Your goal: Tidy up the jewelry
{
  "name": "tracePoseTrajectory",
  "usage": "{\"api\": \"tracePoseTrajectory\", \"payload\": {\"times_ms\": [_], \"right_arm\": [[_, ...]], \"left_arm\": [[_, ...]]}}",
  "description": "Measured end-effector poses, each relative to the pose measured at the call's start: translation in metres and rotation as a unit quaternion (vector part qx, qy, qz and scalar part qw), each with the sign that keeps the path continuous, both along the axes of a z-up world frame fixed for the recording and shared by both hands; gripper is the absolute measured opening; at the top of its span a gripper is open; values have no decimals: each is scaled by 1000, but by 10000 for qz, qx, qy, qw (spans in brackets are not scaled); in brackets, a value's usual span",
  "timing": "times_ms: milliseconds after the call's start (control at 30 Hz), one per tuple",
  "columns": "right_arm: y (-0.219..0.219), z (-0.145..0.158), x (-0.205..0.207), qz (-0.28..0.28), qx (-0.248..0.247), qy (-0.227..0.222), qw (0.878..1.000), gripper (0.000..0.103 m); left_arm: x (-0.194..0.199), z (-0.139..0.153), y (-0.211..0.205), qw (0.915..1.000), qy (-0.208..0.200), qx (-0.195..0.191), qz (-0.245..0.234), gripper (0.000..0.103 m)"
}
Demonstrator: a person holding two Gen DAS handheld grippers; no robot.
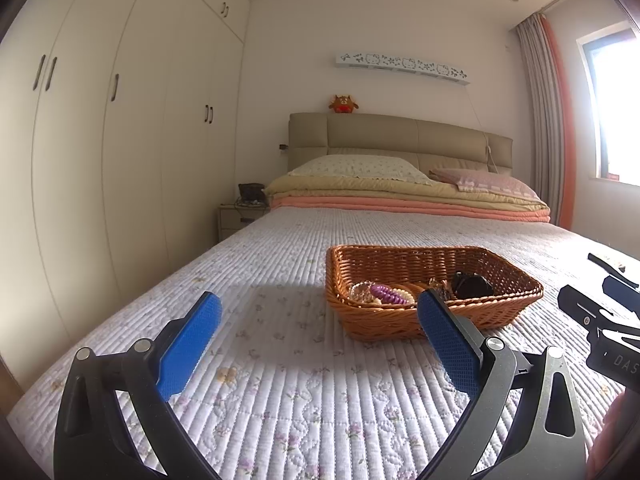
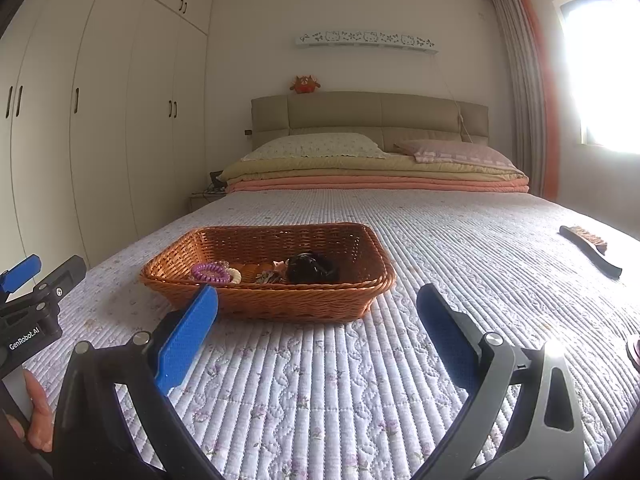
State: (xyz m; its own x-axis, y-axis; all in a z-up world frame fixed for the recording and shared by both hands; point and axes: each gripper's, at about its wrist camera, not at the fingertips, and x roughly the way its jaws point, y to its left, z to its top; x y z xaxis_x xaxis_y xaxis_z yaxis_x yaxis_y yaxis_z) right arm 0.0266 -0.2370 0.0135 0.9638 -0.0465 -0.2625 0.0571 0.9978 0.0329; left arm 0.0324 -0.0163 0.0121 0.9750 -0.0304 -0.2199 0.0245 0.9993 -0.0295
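Two blue-padded grippers nearest lens, both spread wide, nothing held: left gripper (image 1: 320, 332), right gripper (image 2: 318, 334). Both hover over quilted bedspread (image 2: 460, 240). One wicker basket (image 2: 280, 300) ahead on bedspread, holding one purple coil hair tie (image 2: 211, 273), one black hair accessory (image 2: 310, 269), few small pieces too small to tell. One brush (image 2: 590, 250) well apart, right side. Two pillows, one plush toy (image 2: 305, 84) on headboard.
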Motion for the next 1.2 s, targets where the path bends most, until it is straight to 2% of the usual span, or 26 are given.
{"api": "tracePoseTrajectory", "payload": {"times_ms": [1200], "right_arm": [[-2,-2,4,36,74,108,9999,95]], "left_arm": [[6,-2,-1,9999,84,16,-54,96]]}}
